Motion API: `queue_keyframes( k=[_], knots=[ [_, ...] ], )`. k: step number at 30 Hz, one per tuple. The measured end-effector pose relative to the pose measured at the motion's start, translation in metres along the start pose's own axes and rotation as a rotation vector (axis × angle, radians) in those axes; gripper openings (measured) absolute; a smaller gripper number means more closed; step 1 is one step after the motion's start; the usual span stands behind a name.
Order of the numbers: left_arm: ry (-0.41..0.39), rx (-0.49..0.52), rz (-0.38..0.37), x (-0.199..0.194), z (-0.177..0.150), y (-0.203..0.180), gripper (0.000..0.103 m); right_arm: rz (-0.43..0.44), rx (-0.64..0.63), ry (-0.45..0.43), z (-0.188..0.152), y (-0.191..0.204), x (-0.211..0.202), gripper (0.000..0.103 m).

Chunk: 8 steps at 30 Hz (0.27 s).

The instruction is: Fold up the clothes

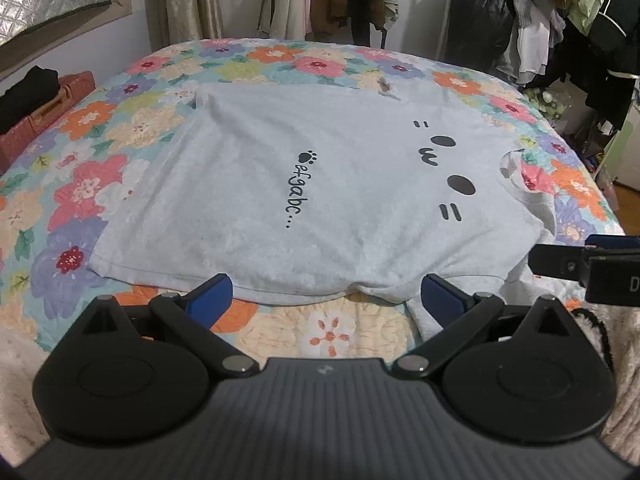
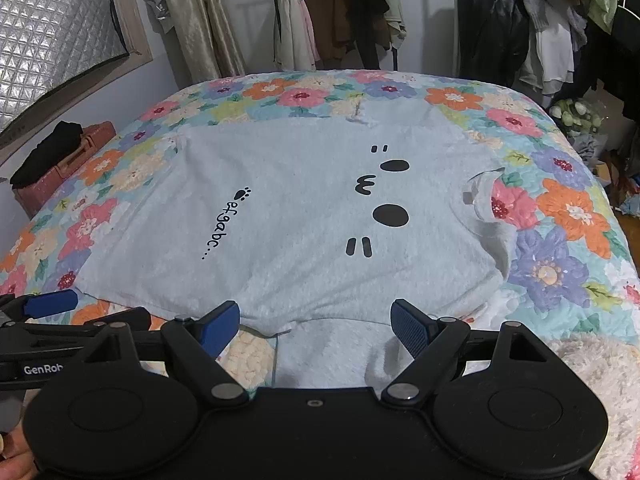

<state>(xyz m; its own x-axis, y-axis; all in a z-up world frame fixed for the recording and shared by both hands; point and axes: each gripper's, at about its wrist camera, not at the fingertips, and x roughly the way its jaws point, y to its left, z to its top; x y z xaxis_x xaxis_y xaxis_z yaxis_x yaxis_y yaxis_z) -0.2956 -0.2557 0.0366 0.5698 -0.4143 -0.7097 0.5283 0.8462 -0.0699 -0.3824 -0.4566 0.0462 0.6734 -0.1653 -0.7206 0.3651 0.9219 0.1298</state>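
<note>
A pale blue T-shirt (image 1: 320,200) with a black cat face and "efgabc..." print lies flat on the floral bed, collar to the right, hem to the left; it also shows in the right wrist view (image 2: 304,232). My left gripper (image 1: 326,294) is open, hovering at the shirt's near edge, empty. My right gripper (image 2: 316,320) is open over the near sleeve (image 2: 328,352), empty. The right gripper also shows in the left wrist view (image 1: 560,262) at the right edge. The left gripper shows in the right wrist view (image 2: 52,304) at the left.
The floral quilt (image 1: 100,184) covers the bed. A reddish case (image 1: 44,116) with black cloth on it stands at the left. Hanging clothes (image 1: 560,20) crowd the far wall and right side. A fluffy white blanket (image 2: 592,380) lies at the near right.
</note>
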Motion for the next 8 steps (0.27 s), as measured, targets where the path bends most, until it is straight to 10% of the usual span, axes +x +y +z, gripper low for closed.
queue_keyframes(
  k=[8],
  knots=[
    [0.025,-0.006,0.005,0.0064,-0.0015,0.0009,0.103,0.009,0.015,0.023,-0.0026,-0.0033,0.0078,0.086]
  ],
)
